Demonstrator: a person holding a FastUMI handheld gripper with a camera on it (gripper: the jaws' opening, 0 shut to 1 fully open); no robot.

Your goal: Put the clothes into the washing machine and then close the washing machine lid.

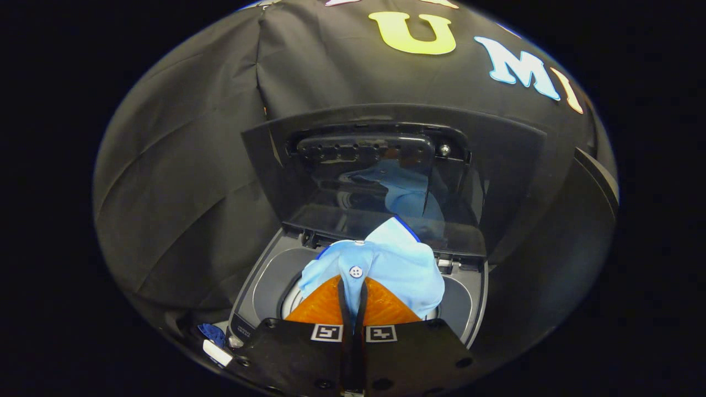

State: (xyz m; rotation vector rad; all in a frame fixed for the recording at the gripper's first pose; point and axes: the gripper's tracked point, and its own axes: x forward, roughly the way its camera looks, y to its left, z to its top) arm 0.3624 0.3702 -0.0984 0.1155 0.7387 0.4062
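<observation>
Gripper view: shirt (386,264) between gripper (353,292) fingers.

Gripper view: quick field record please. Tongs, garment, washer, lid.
tongs: closed on the light blue garment, fingers pinching the cloth near a white button
garment: light blue garment held above the drum opening, not yet dropped in
washer: top-loading washing machine, drum open
lid: washing machine lid raised upright behind the opening, garment reflected in it

Drum (295,300) mostly hidden — shirt (397,264) covers it, perhaps fingertips (331,300) too.
</observation>
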